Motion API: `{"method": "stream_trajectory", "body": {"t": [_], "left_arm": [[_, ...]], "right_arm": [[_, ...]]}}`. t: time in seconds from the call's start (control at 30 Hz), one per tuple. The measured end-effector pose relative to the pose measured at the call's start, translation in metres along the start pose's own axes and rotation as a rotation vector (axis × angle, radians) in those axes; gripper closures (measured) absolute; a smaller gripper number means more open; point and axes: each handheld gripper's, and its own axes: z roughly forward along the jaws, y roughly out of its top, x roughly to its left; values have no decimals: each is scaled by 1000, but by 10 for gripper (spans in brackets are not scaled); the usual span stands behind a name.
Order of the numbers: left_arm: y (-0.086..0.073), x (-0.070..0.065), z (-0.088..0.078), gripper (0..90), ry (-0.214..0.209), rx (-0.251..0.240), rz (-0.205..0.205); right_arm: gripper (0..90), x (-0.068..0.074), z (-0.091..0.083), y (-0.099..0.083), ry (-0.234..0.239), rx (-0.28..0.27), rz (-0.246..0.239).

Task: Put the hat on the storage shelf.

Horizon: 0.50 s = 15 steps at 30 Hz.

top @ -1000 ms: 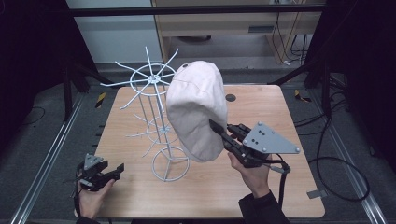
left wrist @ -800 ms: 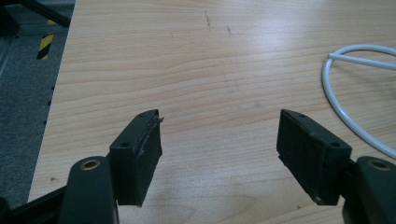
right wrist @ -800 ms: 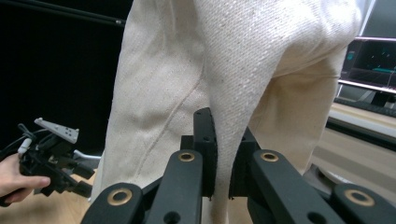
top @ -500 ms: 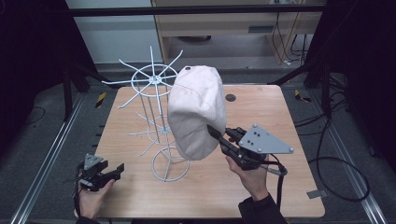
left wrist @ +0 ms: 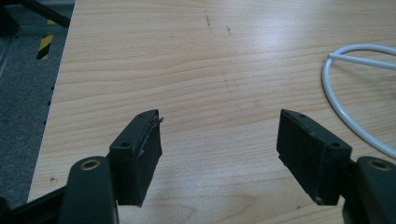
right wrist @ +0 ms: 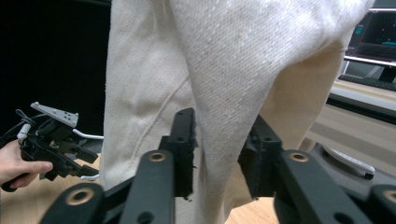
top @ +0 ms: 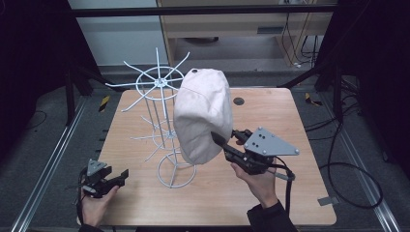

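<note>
My right tool [top: 218, 140] is clamped on a fold of the cream cap [top: 202, 113]; in the right gripper view its two black jaws pinch the cloth [right wrist: 233, 70] between them, the fabric bunched into a ridge that runs up from the pads. From the high view the cap hangs upright against the right side of the white wire hat rack [top: 164, 121], its crown level with the rack's upper spoked ring and its lower edge just above the rack's round base ring [top: 176, 169]. I cannot tell whether the cap rests on a prong or is carried by my grip alone. The rack stands on the wooden table [top: 290, 125], left of centre.

My left tool [top: 121, 176] sits low at the near left corner of the table, well apart from the rack. Its jaws are spread wide with nothing between them, and bare wood grain shows past them, with a curve of the base ring [left wrist: 341, 109] at the right edge.
</note>
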Motion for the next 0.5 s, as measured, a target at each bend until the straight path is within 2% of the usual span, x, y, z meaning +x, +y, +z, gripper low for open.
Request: {"method": "stream_trajectory", "body": {"t": [0.1,0.13,0.17,0.33,0.37,0.4,0.5], "left_arm": [[0,0,0,304,1,-1,1],[0,0,0,304,1,-1,0],[0,0,0,304,1,1,0],[0,0,0,304,0,0,-1],[0,0,0,304,0,0,-1],[0,0,0,304,1,1,0],[0,0,0,304,2,2,-2]], "right_arm": [[589,-1,1,-2,-7,7,7],[589,-1,1,-2,-7,7,7],[531,-2,1,-3,-11,14,16],[375,-6,0,-7,-44,13,41],[375,-6,0,-7,-44,13,41],[319,-8,-2,-9,-48,14,58],[264,-10,-4,-11,-46,23,68]]}}
